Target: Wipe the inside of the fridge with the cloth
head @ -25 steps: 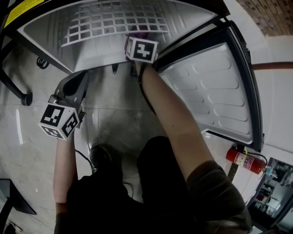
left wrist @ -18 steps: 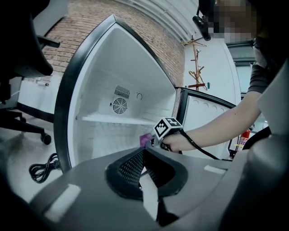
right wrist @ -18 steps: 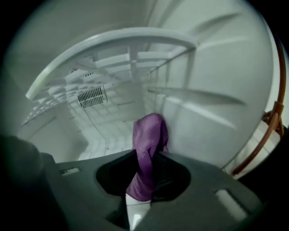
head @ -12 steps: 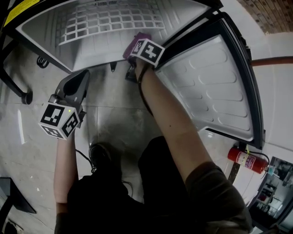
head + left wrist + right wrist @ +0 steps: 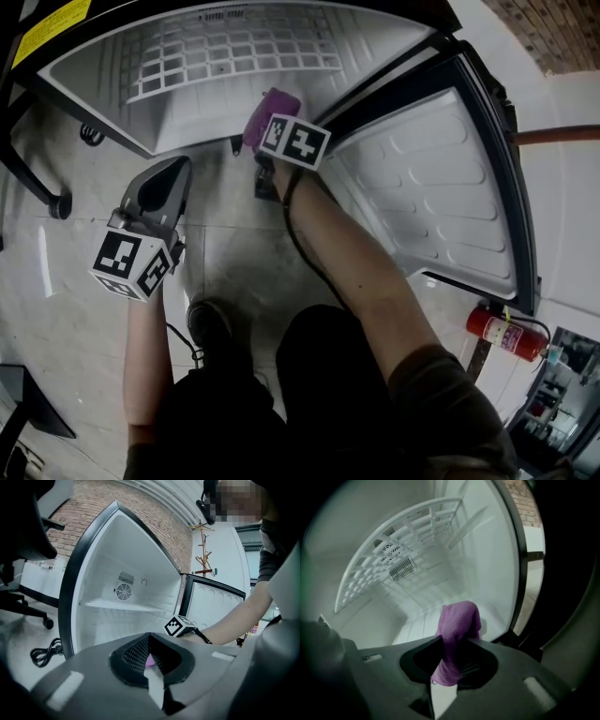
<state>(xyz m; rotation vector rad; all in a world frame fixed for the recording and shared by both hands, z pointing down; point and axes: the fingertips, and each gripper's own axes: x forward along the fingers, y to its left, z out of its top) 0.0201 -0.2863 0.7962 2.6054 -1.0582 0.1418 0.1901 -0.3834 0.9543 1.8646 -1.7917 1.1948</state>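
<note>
A purple cloth hangs bunched from my right gripper, which is shut on it at the front lip of the open fridge. In the right gripper view the cloth stands up between the jaws of the right gripper, over the white fridge floor. My left gripper is held low outside the fridge, to the left, shut and empty. The left gripper view looks past its jaws into the fridge, with the right gripper's marker cube at the opening.
A white wire shelf spans the fridge interior. The open door swings out at the right. A black chair base and a cable lie on the tiled floor at the left. A red fire extinguisher stands far right.
My right gripper has drawn back out of the fridge to its front edge, bringing the purple cloth into plain sight. The left gripper has shifted slightly right.
</note>
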